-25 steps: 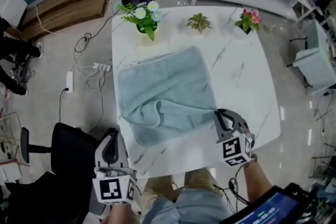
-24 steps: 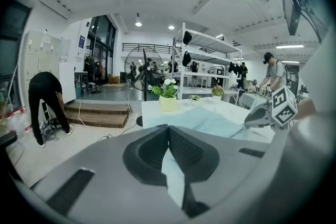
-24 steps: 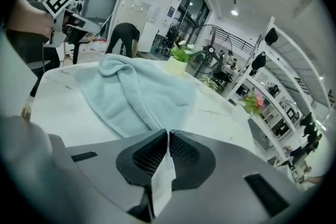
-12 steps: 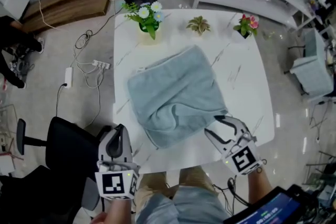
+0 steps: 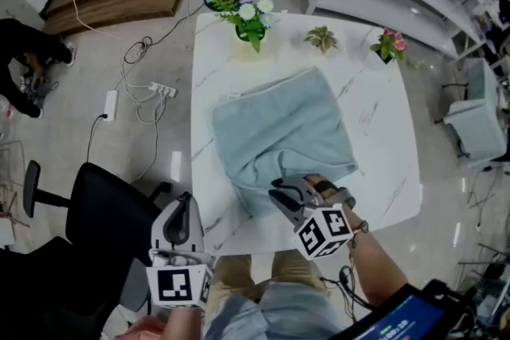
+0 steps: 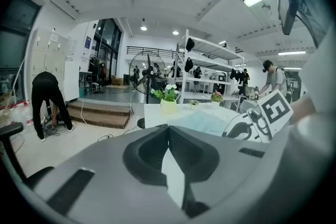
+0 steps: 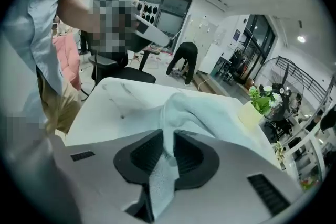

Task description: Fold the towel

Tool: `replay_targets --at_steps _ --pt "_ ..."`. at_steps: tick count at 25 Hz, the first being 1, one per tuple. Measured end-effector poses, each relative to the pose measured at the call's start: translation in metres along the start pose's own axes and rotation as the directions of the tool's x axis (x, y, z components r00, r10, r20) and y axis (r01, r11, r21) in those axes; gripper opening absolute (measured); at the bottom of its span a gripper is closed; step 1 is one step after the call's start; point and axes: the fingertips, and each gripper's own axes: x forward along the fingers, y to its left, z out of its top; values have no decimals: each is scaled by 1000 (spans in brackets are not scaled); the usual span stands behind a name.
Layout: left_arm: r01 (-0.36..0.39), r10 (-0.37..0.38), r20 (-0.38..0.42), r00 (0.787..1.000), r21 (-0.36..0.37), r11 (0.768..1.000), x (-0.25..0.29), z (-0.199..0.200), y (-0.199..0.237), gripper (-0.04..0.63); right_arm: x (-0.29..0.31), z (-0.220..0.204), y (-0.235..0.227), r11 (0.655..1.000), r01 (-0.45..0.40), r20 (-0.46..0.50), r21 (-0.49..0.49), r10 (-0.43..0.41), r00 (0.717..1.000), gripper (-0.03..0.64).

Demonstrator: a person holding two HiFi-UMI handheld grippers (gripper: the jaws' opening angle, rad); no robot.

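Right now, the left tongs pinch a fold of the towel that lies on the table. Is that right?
No, the side is wrong. The right tongs pinch a fold of the towel that lies on the table. Their jaws have just been closing with the fold between them, as the right gripper view shows. The left tongs are shut on nothing, off the table.

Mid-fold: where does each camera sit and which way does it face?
Head view: on the head, steeply down at table and towel; left tool, right tool, forearm, lap show.
Left gripper view: on shut left tool, level toward flower pot; shirt at right.
Right gripper view: on right tool, jaws just closing on towel, across the table; shirt left.
All share the towel.
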Motion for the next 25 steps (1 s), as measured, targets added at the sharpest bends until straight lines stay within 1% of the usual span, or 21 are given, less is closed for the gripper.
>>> replay_targets --at_steps 1,3,6,10,13,15,16,17,18,19,20,21,22,23,25 --pt "-4 4 2 1000 -6 1000 -3 -1 3 8 2 -1 1 1000 1 -14 -5 -1 1000 49" --pt "-9 9 15 1000 -16 1000 -7 -2 8 8 -1 4 6 1000 -6 -24 4 6 1000 23" --pt "-6 6 14 1000 -28 1000 -11 -4 13 8 -11 19 20 998 -37 -18 47 37 999 18" --pt "5 -3 38 999 -36 999 -14 8 14 8 -11 32 52 989 -102 -33 106 106 994 18" --pt "14 -12 44 999 -36 999 -16 9 16 6 -1 29 81 975 -176 -72 135 187 980 18" --pt "12 -11 34 999 -40 999 -16 5 19 8 3 30 95 964 -218 -69 150 230 971 20" --pt "11 -9 29 1000 -45 999 -16 2 20 8 2 34 93 961 -211 -43 176 222 974 25" --pt "10 -8 27 1000 -52 999 -16 0 21 8 -2 38 82 959 -180 -10 218 187 982 35" --pt "10 -8 27 1000 -59 998 -16 -1 21 8 -8 40 64 956 -132 17 261 132 991 46" --pt "11 -9 27 1000 -65 998 -16 -1 20 8 -15 38 43 955 -75 24 288 71 997 61" --pt "14 -12 26 1000 -71 997 -15 -2 18 8 -23 31 22 956 -21 13 294 18 1000 81" --pt "19 -17 25 1000 -76 997 -14 -3 15 8 -29 23 5 960 20 -6 278 -19 1000 109" --pt "26 -24 24 999 -78 997 -13 -4 10 8 -35 16 -6 968 38 -21 247 -33 999 120" --pt "33 -31 22 999 -77 996 -11 -4 5 8 -38 14 -10 977 30 -25 210 -26 999 120" --pt "41 -40 16 999 -70 997 -7 -5 -3 8 -37 19 1 989 -41 -8 144 43 999 126"
